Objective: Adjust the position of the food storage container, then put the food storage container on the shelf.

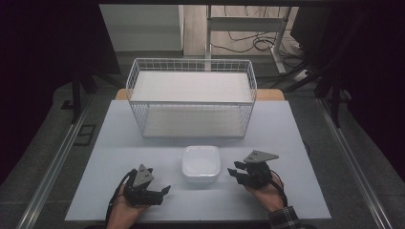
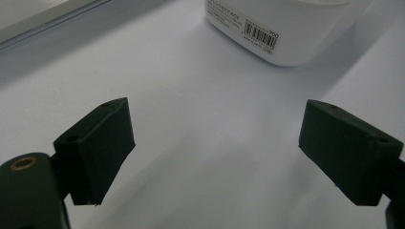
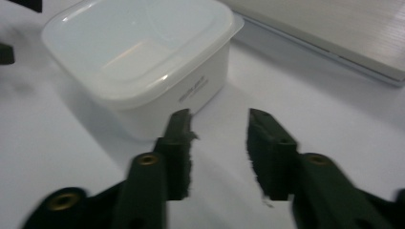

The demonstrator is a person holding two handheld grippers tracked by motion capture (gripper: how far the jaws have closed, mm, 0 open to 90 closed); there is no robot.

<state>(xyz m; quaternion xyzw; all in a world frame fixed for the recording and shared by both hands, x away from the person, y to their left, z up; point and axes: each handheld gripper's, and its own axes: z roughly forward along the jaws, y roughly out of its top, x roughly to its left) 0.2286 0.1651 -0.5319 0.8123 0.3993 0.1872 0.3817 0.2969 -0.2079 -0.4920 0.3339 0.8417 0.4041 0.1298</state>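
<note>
A lidded white container (image 1: 201,163) sat on the table (image 1: 119,143) between the wide-open, empty left hand-held gripper (image 1: 165,192) and the narrowly parted, empty right hand-held gripper (image 1: 235,173), a wire basket (image 1: 191,98) standing beyond them.

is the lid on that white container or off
On. In the right gripper view a translucent lid sits flat across the white container, its rim overhanging the walls. Neither gripper touches it.

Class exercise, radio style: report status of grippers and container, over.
Left gripper open, right gripper open, both empty. White lidded container between them, untouched. Wire basket behind, nothing blocking.
</note>
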